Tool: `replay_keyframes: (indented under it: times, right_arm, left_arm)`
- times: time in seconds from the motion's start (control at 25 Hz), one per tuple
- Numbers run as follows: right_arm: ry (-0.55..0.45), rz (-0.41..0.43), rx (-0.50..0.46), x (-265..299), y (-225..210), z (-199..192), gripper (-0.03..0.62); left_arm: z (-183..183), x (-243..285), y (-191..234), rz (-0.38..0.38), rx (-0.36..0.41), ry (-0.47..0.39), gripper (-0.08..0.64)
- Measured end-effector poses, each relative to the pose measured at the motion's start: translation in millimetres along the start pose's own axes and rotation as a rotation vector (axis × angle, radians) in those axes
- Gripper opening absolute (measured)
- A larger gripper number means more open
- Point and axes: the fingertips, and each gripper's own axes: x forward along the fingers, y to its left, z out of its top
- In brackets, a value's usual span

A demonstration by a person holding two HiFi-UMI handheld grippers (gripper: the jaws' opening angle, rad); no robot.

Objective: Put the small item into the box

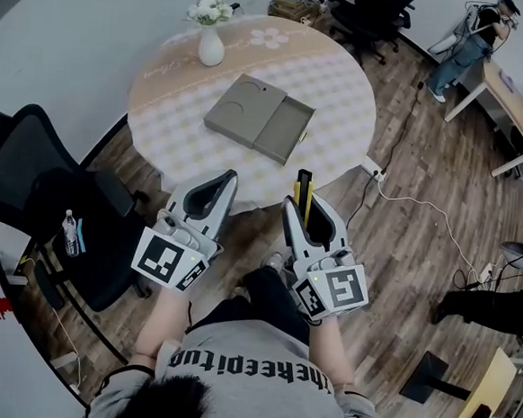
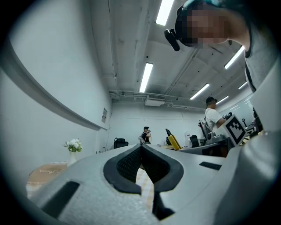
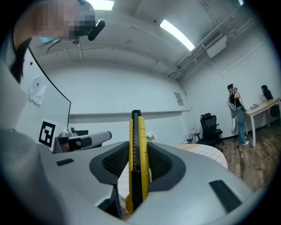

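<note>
Clamped upright in right gripper (image 3: 138, 151): slim yellow utility knife (image 3: 136, 132), black slider and tip, projecting past the jaws. Left gripper (image 2: 141, 148) closed on nothing. Open tan box (image 1: 260, 118) on table (image 1: 340, 70), 11 o'clock of the knife, well apart.

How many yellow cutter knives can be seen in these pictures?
1. The yellow cutter knife is clamped in the jaws of the right gripper, near the round table. None lies on the table or in the open box; another may be hidden elsewhere.

Bare tabletop (image 1: 342, 102) all round the box (image 1: 260, 118), vase (image 1: 211, 46) near far-left rim, chair (image 1: 30, 176) left of table
</note>
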Motion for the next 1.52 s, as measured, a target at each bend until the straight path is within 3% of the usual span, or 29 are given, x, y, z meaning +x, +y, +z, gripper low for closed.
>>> replay_keyframes:
  times: [0.32,0.56,1.0,1.24,1.52]
  right_arm:
    - [0.02,0.011,0.015,43.4,-46.4,4.1,0.127]
    - [0.033,0.048,-0.007,50.9,-62.3,-38.9,0.126]
    - [0.063,0.093,-0.002,64.4,-92.1,-60.4,0.127]
    - [0.081,0.087,0.012,73.2,-101.5,-66.1,0.126]
    - [0.083,0.01,0.035,87.1,-112.3,-69.6,0.127]
  left_arm:
    - [-4.2,51.8,24.5,0.017,0.017,0.009,0.014]
    - [-44.9,52.1,26.5,0.05,0.025,-0.012,0.014]
    - [-63.8,72.2,27.9,0.108,0.061,-0.013,0.014]
    - [-66.4,88.1,32.6,0.086,0.058,-0.012,0.014]
    - [-69.2,104.7,44.8,0.017,0.052,-0.006,0.014]
